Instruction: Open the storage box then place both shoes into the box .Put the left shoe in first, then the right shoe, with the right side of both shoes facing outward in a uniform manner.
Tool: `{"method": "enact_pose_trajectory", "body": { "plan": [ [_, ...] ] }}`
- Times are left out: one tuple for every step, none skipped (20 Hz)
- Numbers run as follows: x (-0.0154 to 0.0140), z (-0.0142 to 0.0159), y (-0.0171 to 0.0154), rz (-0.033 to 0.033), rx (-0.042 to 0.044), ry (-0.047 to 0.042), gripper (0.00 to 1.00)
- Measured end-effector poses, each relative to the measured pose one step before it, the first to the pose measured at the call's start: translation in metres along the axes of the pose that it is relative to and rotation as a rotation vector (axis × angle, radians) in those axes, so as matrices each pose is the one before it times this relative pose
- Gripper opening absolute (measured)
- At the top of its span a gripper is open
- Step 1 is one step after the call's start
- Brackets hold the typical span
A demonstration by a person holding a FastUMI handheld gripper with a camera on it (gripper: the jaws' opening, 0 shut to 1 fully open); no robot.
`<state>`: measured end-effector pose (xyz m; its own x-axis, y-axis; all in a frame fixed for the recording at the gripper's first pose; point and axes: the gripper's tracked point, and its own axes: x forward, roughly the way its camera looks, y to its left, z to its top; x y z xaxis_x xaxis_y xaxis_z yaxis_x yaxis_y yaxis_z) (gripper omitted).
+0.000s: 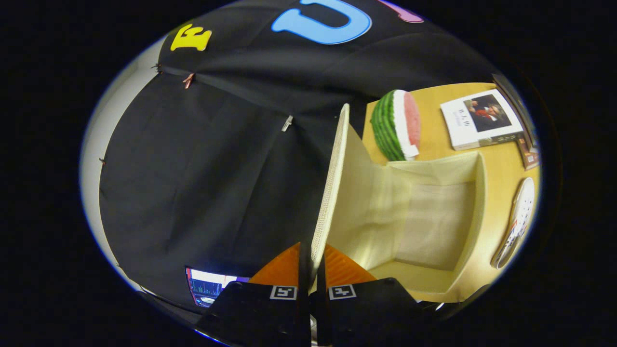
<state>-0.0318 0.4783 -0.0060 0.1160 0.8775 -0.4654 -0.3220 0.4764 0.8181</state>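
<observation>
Jaws: pinched on the lid edge, holding it up.
Box: open beyond the jaws, ready for shoes.
Shoe: on the counter, past the box.

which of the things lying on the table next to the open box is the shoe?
The white shoe, just past the box's far wall. The book and watermelon slice sit off another side. Tongs are shut on the lid.

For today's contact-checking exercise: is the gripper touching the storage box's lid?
Touching. The gripper view shows the gripper with both fingers pinched on the raised lid edge, no gap visible.
</observation>
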Motion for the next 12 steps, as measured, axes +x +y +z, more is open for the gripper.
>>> {"method": "enact_pose_trajectory", "body": {
  "plan": [
    [0.01483,-0.00023,0.01080,0.01331,-0.01479,0.01167,0.09],
    [0.01624,-0.00073,0.00925,0.00817,-0.00777,0.01025,0.09],
    [0.01623,-0.00252,0.00758,0.00760,0.00510,0.00893,0.09],
    [0.01562,-0.00361,0.00546,0.00475,0.01258,0.01189,0.09],
    [0.01641,-0.00410,0.00115,-0.00423,0.00804,0.01386,0.09],
    [0.01145,-0.00399,-0.00308,-0.00575,0.00510,0.01630,0.09],
    [0.01085,-0.00654,-0.00236,-0.00417,-0.00091,0.02340,0.10],
    [0.00645,-0.00612,-0.00018,-0.00280,-0.00711,0.01714,0.09],
    [0.00586,-0.00277,0.00024,-0.00470,-0.01606,0.00200,0.09],
    [0.00558,-0.00131,0.00057,-0.00016,-0.01579,-0.00386,0.09],
    [0.00170,0.00132,0.00038,-0.00008,-0.00538,-0.00420,0.09],
    [-0.00238,0.00469,0.00170,0.00327,0.00816,-0.00899,0.09]
  ]
}}
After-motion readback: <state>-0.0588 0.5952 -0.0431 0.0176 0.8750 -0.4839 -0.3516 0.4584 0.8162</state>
